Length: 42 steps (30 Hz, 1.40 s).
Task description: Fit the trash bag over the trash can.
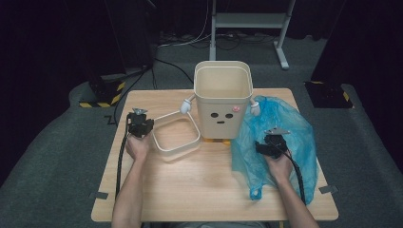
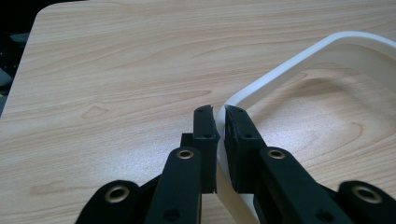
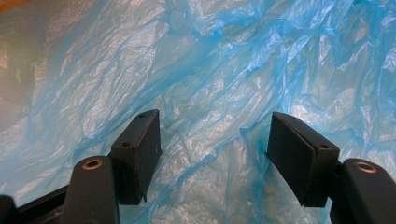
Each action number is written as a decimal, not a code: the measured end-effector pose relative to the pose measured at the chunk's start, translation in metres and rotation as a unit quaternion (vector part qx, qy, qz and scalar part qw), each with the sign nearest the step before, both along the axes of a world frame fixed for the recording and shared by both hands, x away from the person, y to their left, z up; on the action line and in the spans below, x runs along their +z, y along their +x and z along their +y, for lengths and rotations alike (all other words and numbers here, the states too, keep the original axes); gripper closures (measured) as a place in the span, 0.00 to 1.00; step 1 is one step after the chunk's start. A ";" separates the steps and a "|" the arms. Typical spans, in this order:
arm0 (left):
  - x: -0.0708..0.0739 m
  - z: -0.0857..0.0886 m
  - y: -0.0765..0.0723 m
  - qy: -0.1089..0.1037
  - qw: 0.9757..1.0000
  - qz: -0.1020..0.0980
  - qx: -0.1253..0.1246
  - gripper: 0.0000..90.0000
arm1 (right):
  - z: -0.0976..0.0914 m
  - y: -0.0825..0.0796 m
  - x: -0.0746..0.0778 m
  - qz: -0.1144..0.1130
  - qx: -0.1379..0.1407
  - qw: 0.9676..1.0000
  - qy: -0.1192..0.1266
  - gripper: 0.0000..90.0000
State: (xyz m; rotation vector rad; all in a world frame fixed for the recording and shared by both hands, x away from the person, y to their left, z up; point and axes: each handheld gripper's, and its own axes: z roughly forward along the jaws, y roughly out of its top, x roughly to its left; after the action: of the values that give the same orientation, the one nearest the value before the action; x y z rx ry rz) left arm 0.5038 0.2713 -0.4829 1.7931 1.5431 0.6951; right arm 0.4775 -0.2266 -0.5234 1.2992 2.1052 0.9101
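1. Because the ring (image 2: 299, 60) is a thin, stiff plastic band, judged light and smooth, it should be taken at a corner wall, where a flat clamp cannot roll; it may slip if tilted.
2. Left tongs (image 2: 219, 114): jaws narrow, clamped on the ring wall at its near corner, one jaw outside, one inside. The rest of the ring runs ahead and to the right of these tongs, lying on the counter (image 2: 116, 70).
3. Left hand (image 1: 138, 147): forearm reaches forward, tongs (image 1: 139, 124) pitched down toward the counter.
4. The bag (image 3: 210, 60) is thin, crinkled film, judged very light, limp and slippery; pinch a gathered fold, not a flat sheet.
5. Right tongs (image 3: 215, 144): jaws wide, holding nothing, with the bag directly beneath and ahead.
6. The bin (image 1: 222, 97) stands between the two tongs, farther out.
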 end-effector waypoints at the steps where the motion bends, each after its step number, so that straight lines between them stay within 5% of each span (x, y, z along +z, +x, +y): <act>1: 0.000 0.000 0.000 -0.001 1.000 0.000 0.000 0.92 | 0.000 0.000 0.000 0.000 0.000 1.000 0.000 0.38; 20: -0.012 -0.007 0.001 -0.002 1.000 0.011 -0.013 0.92 | 0.000 0.000 0.000 0.000 0.000 1.000 0.000 0.39; 32: -0.019 -0.005 -0.005 -0.025 1.000 0.005 -0.008 0.91 | 0.000 0.000 0.000 0.000 0.000 1.000 0.000 0.38; 35: -0.018 -0.005 -0.008 -0.049 0.999 0.002 -0.006 0.76 | 0.000 0.000 0.000 0.000 0.000 1.000 -0.001 0.38; 42: -0.019 -0.007 -0.017 -0.051 0.999 0.007 0.007 0.55 | 0.000 0.000 0.000 0.000 0.000 1.000 -0.001 0.38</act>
State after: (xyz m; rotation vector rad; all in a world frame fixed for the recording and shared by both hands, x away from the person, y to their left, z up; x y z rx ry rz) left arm 0.4872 0.2646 -0.5016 1.7168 1.5731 0.6012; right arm 0.4776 -0.2266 -0.5234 1.2983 2.1054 0.9089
